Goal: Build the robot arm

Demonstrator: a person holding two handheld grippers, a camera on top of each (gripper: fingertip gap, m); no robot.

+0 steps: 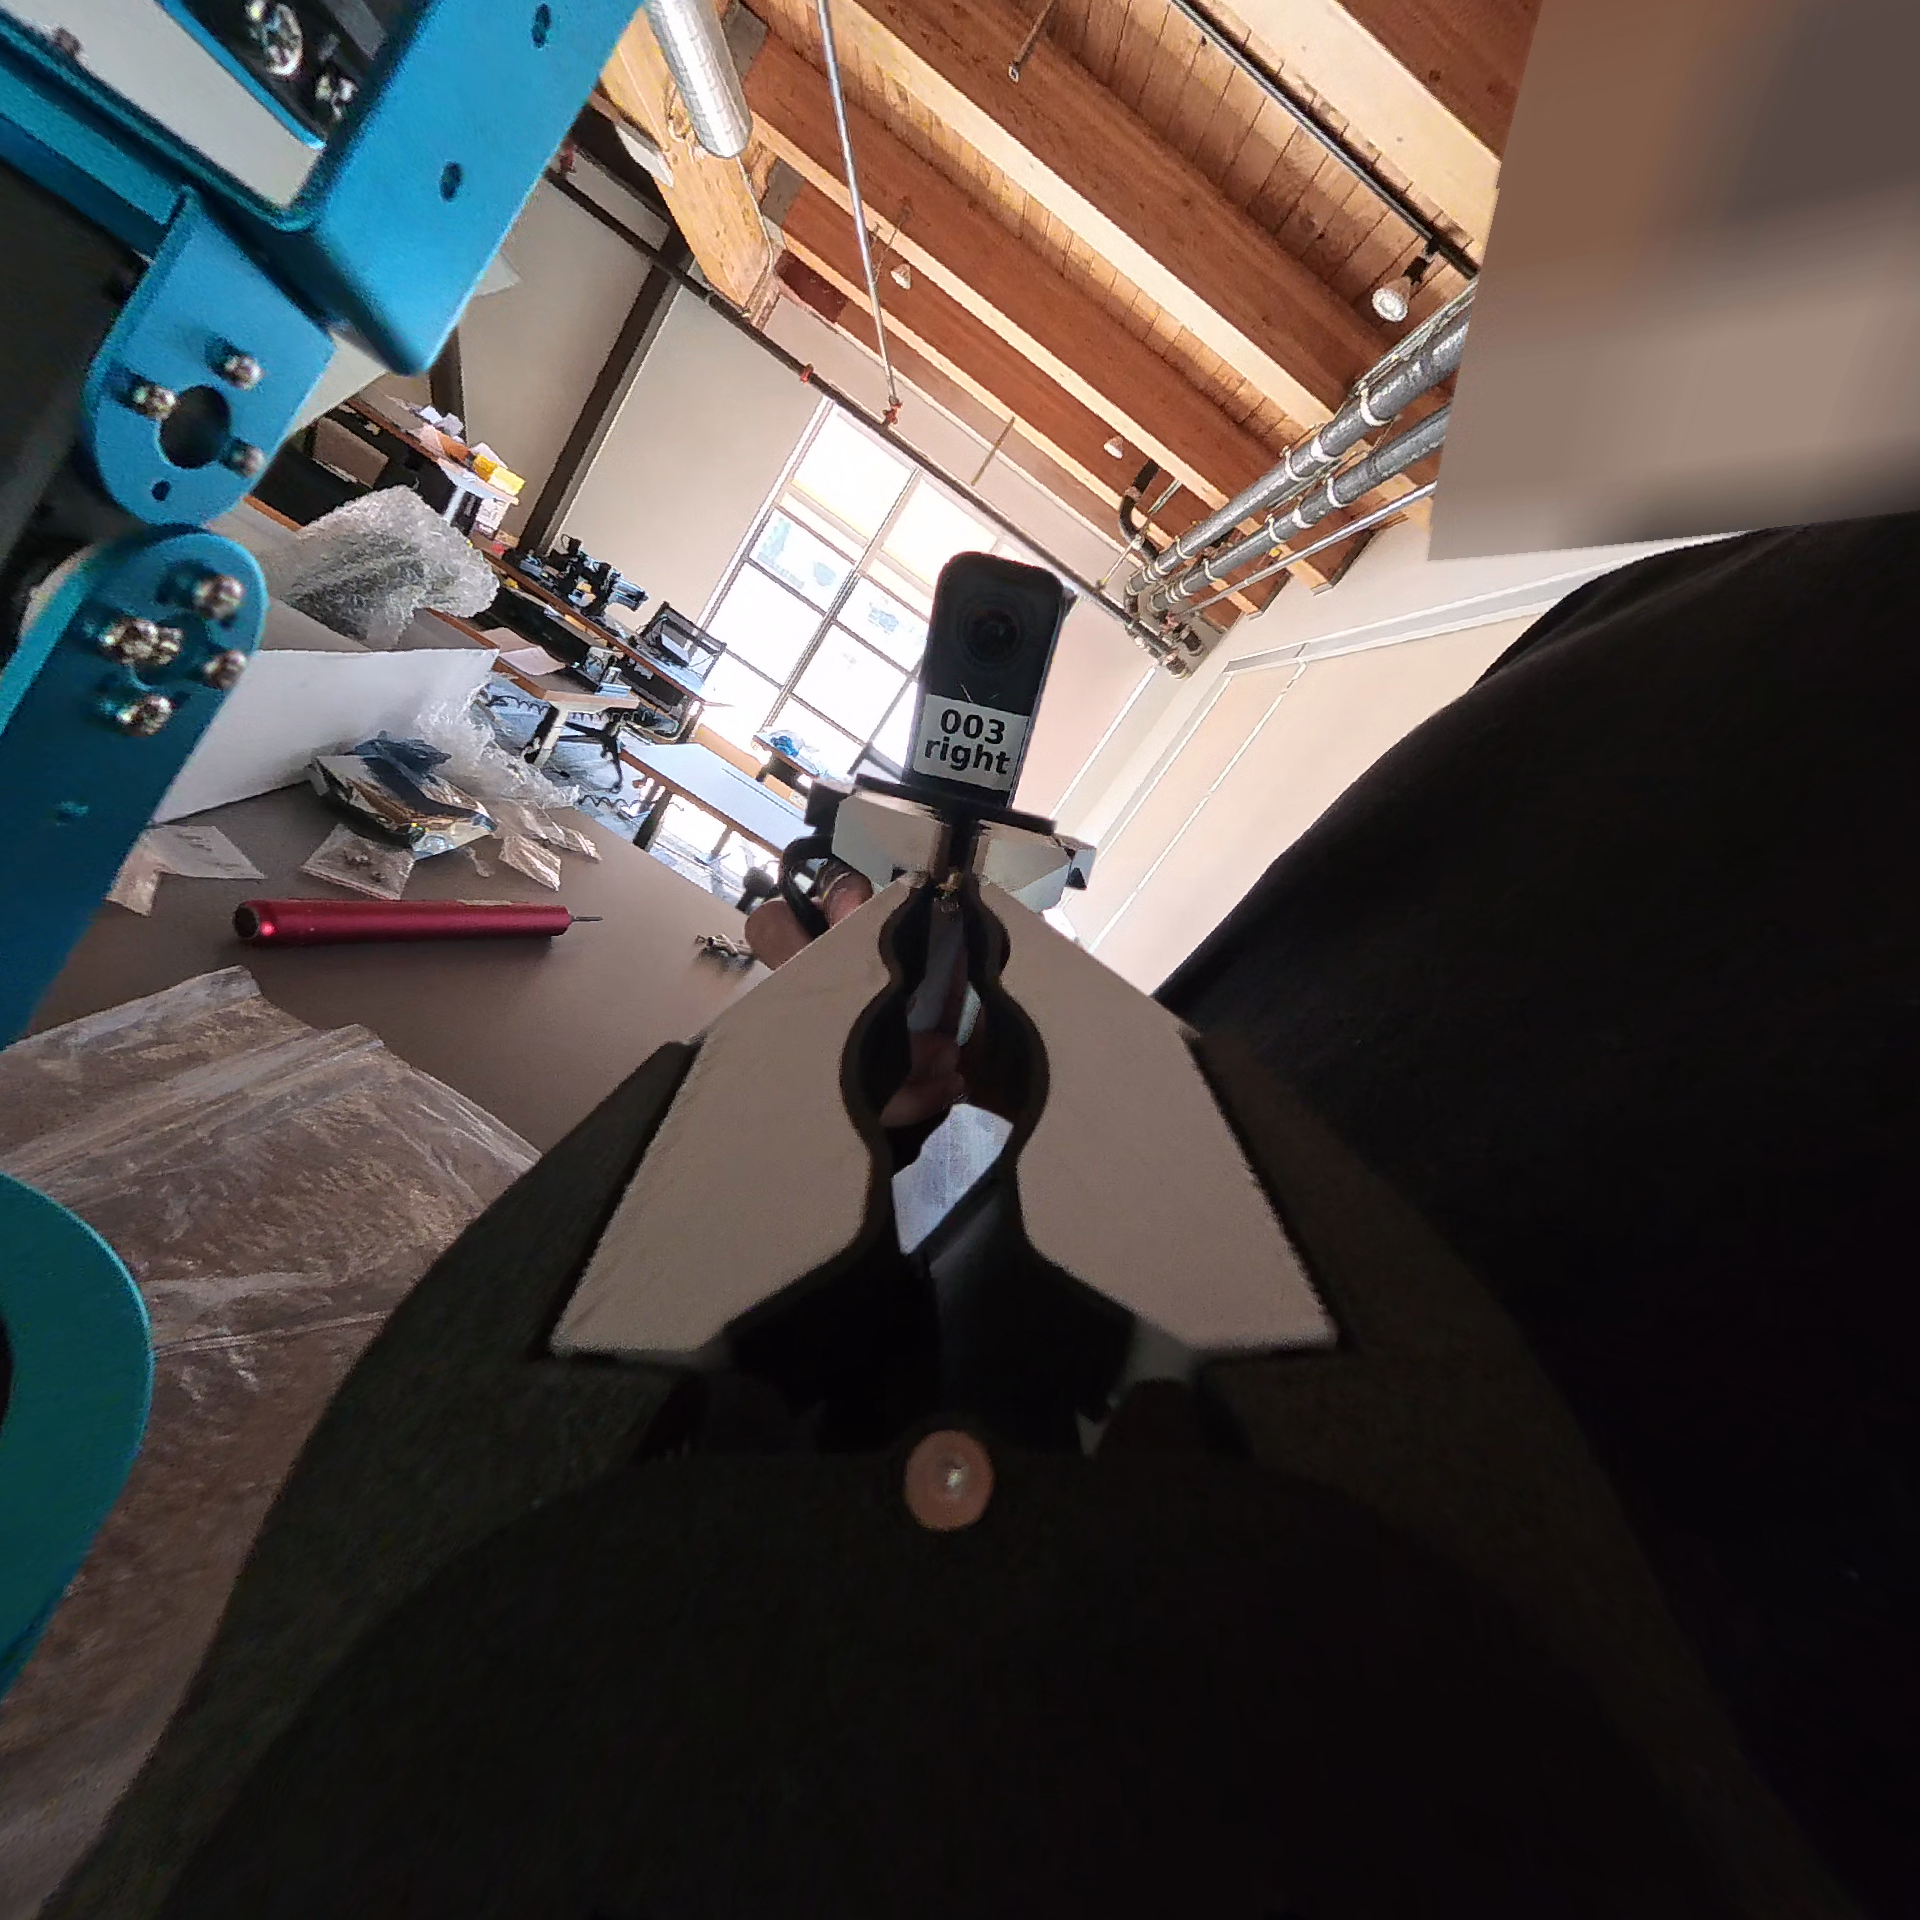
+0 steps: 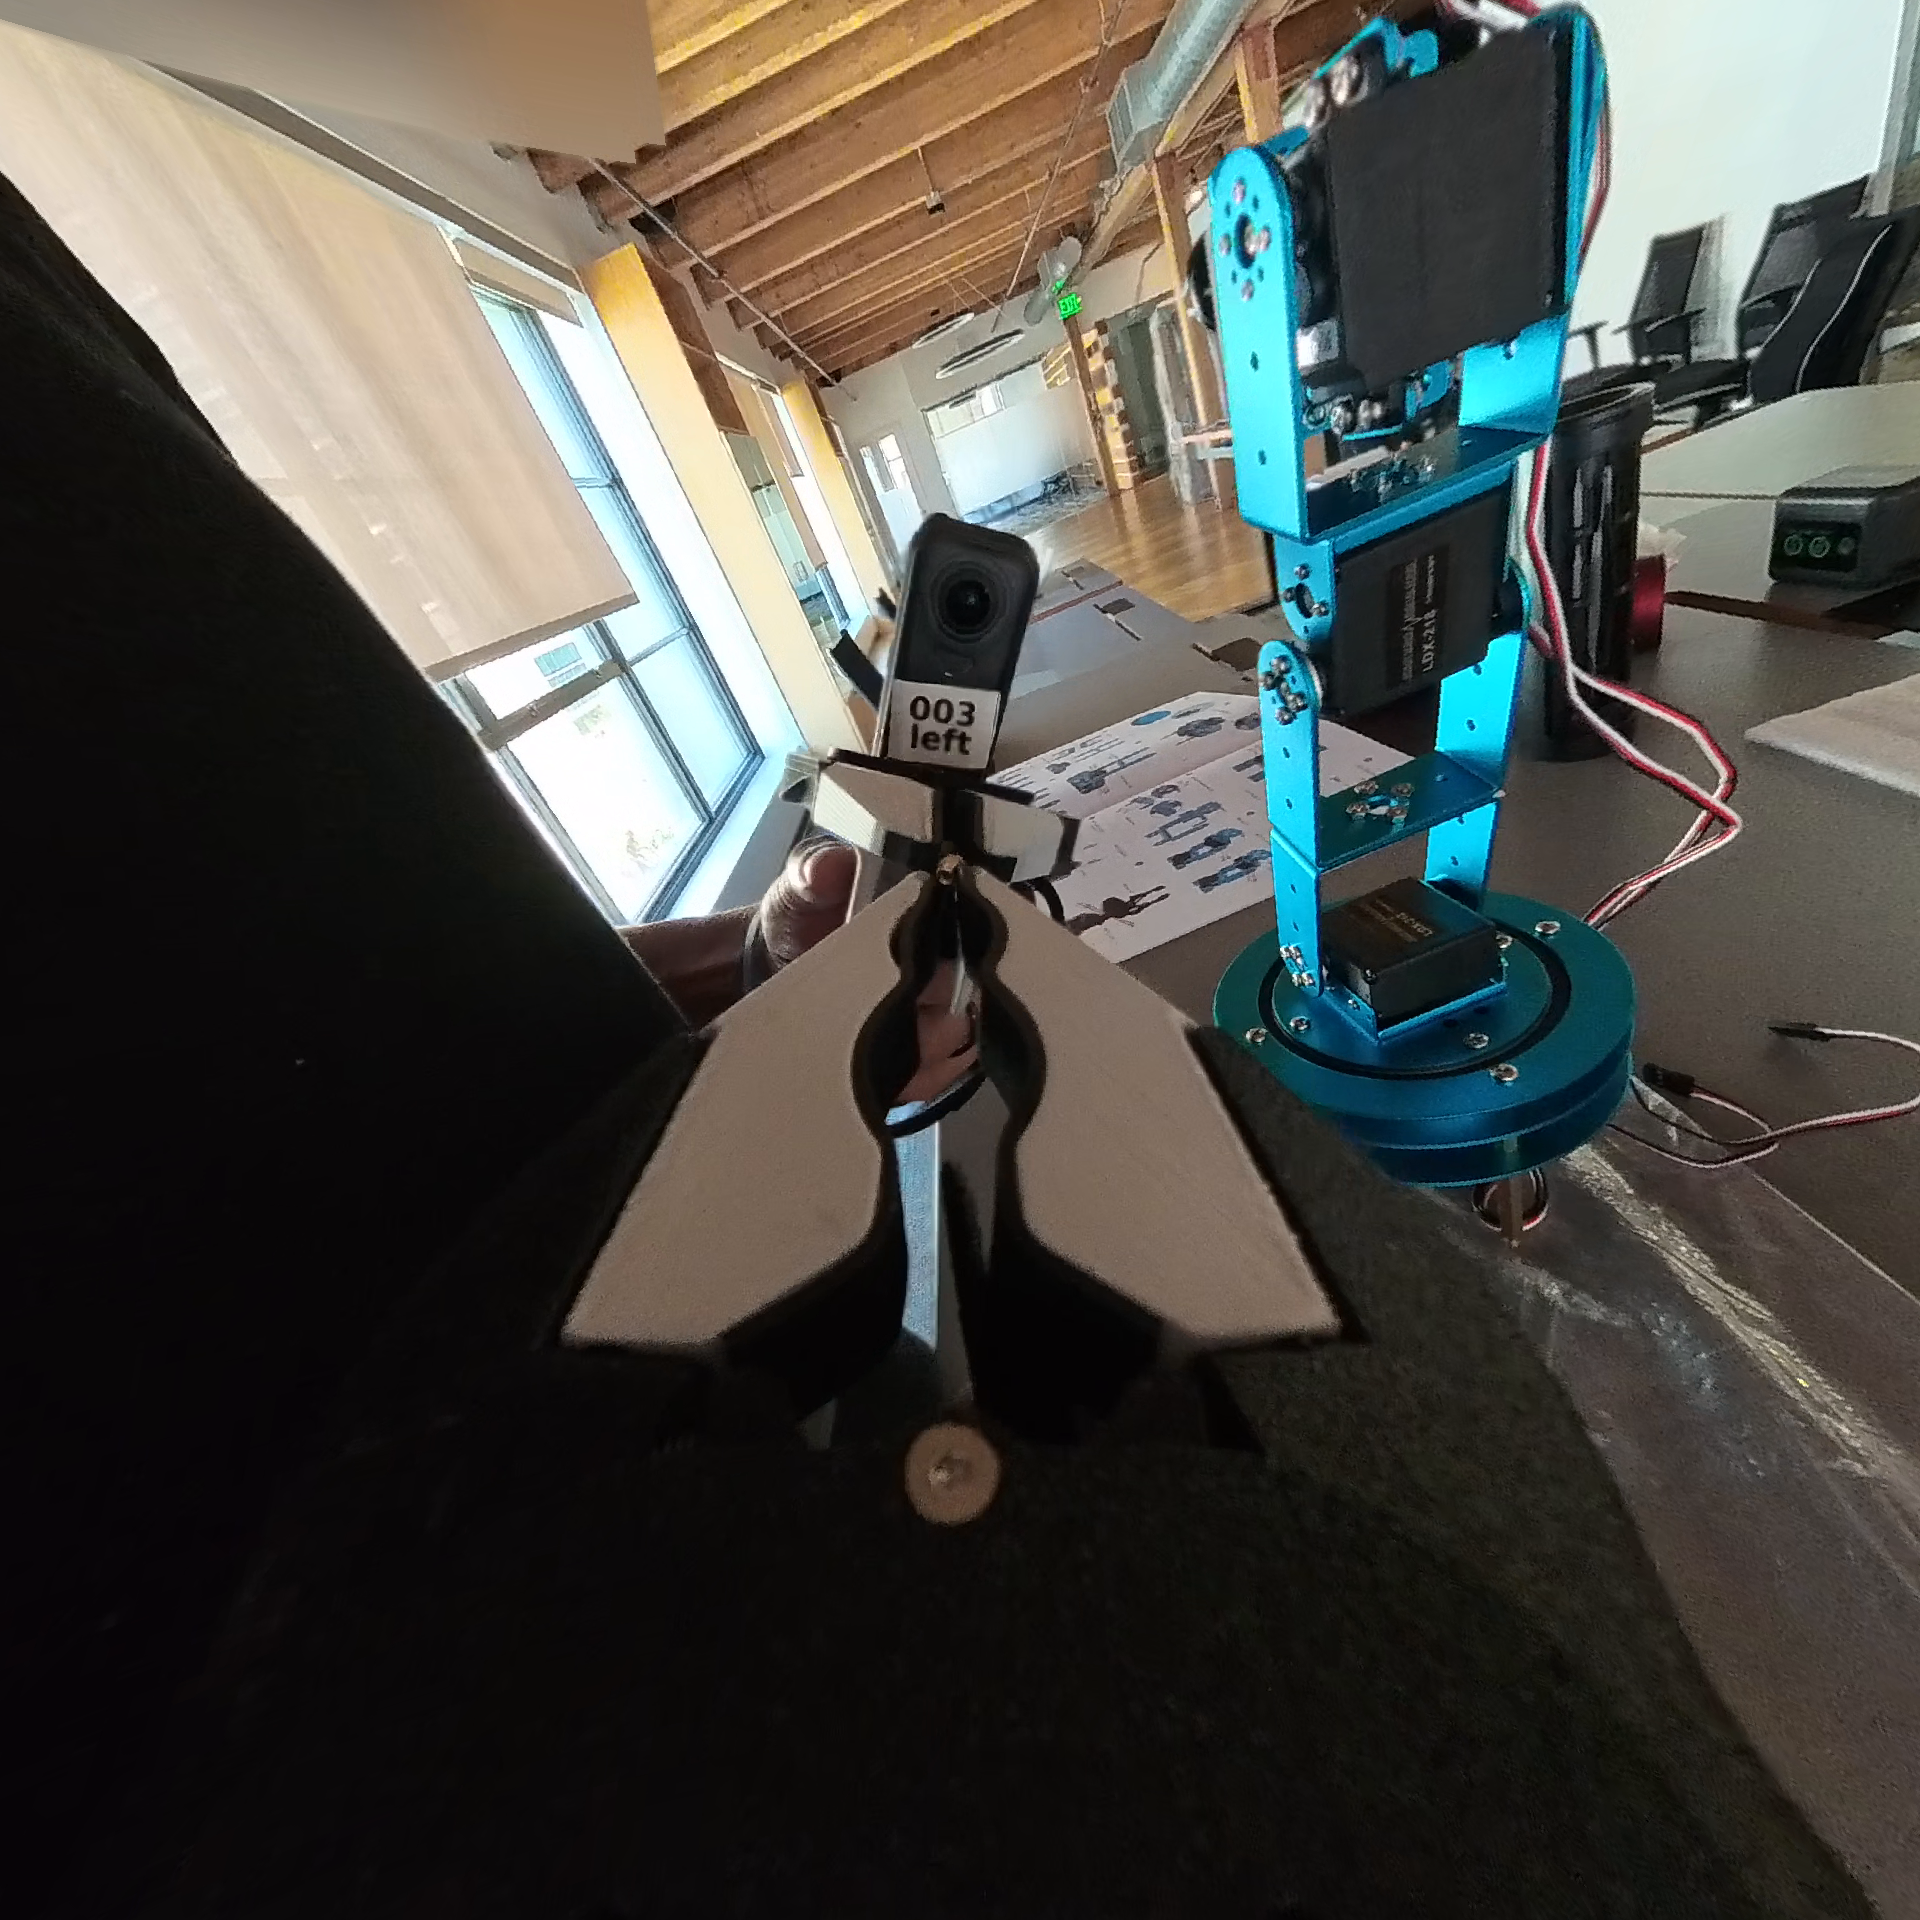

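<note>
My two grippers point at each other, tip to tip, above the dark table (image 1: 540, 997). My left gripper (image 1: 940, 891) is shut, and a tiny brass part (image 1: 949, 884) sits at its tips. My right gripper (image 2: 943, 881) is shut too, with the same brass part (image 2: 945, 869) at its tips. The part is pinched where both pairs of tips meet. The right gripper with its camera faces me in the left wrist view (image 1: 961, 842). The left gripper faces me in the right wrist view (image 2: 935, 810). A person's hand (image 2: 805, 894) holds the left gripper.
A blue metal robot arm (image 2: 1423, 623) stands on a round base just right of the grippers, trailing wires (image 2: 1714, 800); it also shows in the left wrist view (image 1: 177, 416). A red screwdriver (image 1: 405, 922), small parts bags (image 1: 353, 864), plastic wrap (image 1: 239, 1143) and an instruction sheet (image 2: 1143, 800) lie on the table. A dark sleeve (image 1: 1558, 987) fills the right. My left and right fingertips are right by each other.
</note>
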